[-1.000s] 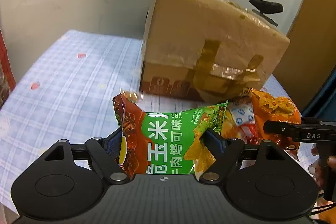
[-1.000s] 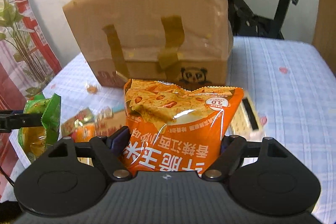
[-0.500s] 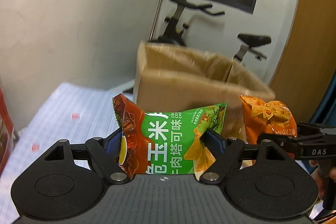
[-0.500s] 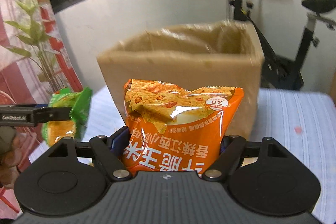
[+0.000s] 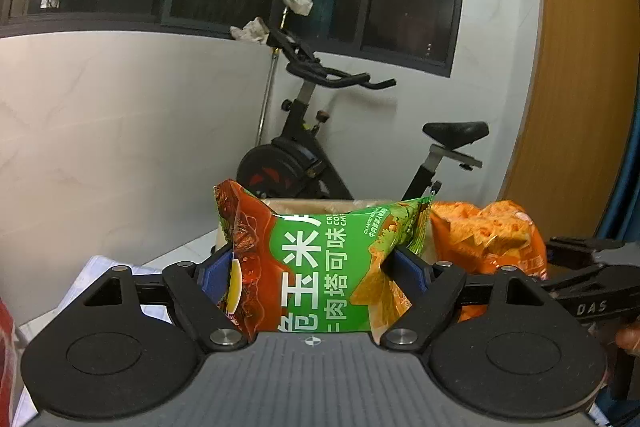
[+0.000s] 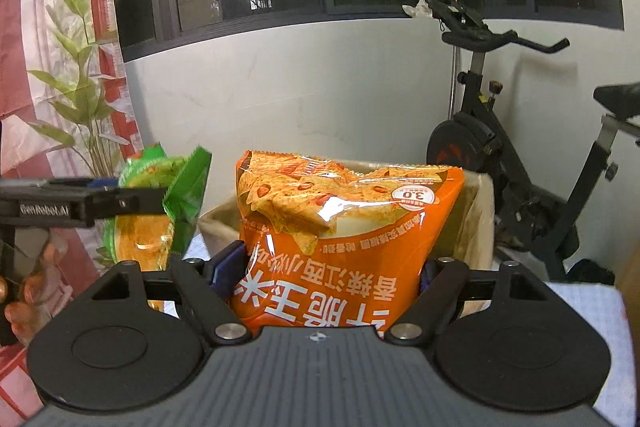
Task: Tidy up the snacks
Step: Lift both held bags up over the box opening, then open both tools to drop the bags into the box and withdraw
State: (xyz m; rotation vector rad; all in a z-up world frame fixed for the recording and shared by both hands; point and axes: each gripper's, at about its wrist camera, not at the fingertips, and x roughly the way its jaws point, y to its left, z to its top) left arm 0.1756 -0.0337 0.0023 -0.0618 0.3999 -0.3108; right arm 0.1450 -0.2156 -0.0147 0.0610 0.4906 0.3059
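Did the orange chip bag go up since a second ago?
Yes. The orange chip bag, clamped in the right gripper, has risen: the cardboard box towered over it before, and now only the box's rim shows behind it.

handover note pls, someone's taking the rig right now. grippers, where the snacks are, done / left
Left gripper: shut on the green chip bag, held in the air.
Right gripper: shut on the orange chip bag, also held in the air.
Cardboard box: open top, just behind and below both bags; its inside is not visible.
Done: both bags picked up and brought to the box.
Left: probably move them over the opening and release. Any other snacks are out of view.
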